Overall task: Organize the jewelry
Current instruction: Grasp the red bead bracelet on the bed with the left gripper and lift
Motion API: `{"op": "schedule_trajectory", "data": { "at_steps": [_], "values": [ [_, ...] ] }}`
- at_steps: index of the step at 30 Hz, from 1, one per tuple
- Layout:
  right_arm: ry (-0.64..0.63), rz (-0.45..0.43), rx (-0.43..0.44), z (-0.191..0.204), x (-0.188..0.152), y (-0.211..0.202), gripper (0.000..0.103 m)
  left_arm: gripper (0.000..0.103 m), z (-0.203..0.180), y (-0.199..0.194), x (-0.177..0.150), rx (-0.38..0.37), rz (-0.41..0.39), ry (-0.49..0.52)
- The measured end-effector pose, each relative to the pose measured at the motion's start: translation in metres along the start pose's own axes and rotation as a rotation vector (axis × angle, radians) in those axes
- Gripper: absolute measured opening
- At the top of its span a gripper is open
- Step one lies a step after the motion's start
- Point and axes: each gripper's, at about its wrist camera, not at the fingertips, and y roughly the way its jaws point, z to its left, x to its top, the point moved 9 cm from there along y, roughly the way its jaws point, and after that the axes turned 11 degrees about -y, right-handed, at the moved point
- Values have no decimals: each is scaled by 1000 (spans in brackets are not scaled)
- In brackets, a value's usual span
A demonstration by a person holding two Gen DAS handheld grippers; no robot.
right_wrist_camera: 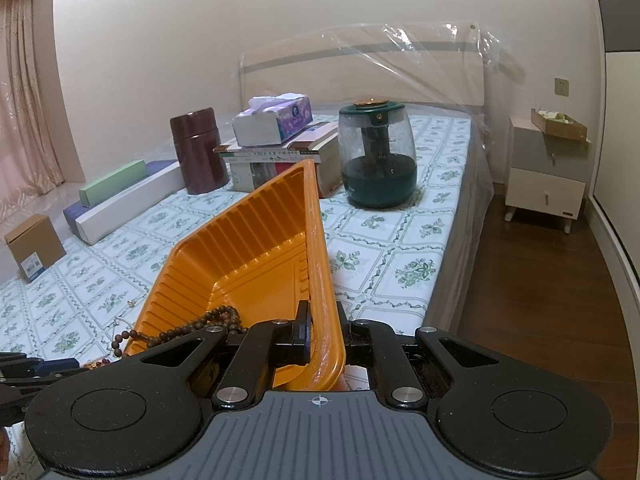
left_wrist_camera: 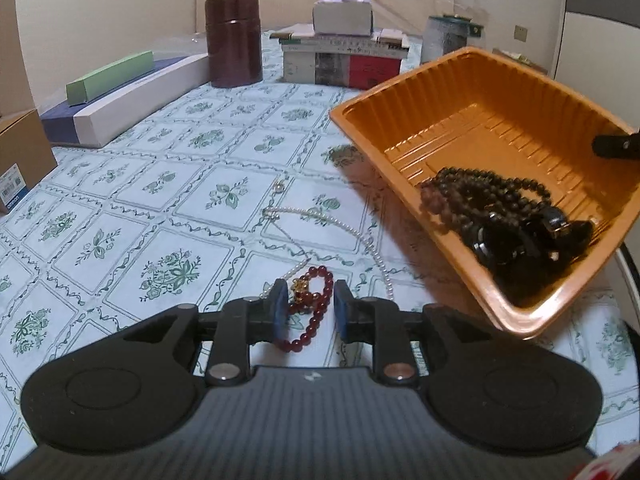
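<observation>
A red bead bracelet with a gold charm lies on the floral sheet between the blue pads of my left gripper; the pads stand slightly apart from it, open. Beyond it a white pearl necklace and a thin chain lie on the sheet. My right gripper is shut on the near wall of an orange plastic tray, holding it tilted above the bed. Dark bead bracelets and black pieces have gathered in the low corner of the tray. One brown strand hangs over its rim.
At the back stand a maroon canister, stacked books with a tissue box and a green humidifier. Long boxes and a cardboard box line the left. The bed's edge drops to wooden floor; a nightstand stands beyond.
</observation>
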Motion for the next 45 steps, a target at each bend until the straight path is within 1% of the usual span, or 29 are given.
{"op": "schedule_trajectory", "data": {
  "at_steps": [3,8,10,11,14,23,36,45],
  "values": [
    [0,0,0,0,0,0,9,22,3,5,-2,3,11,-5],
    [1,1,0,0,0,0,9,21,8,6,-1,-5,6,-45],
    [-1,0,0,0,0,0,9,18,8,5,0,-7,6,-45],
    [-1,0,0,0,0,0,9,13,8,5,1,-8,5,-45],
    [-3,0,0,0,0,1,9,9,8,2,4,-9,-6,-44],
    [-4,0,-1,0,0,1,9,9,9,-15,16,-4,-42,-36],
    [-4,0,0,1,1,2,9,9,13,-50,51,-8,-133,-48],
    [-3,-1,0,1,3,2,9,9,13,-64,65,-21,-163,-64]
  ]
}}
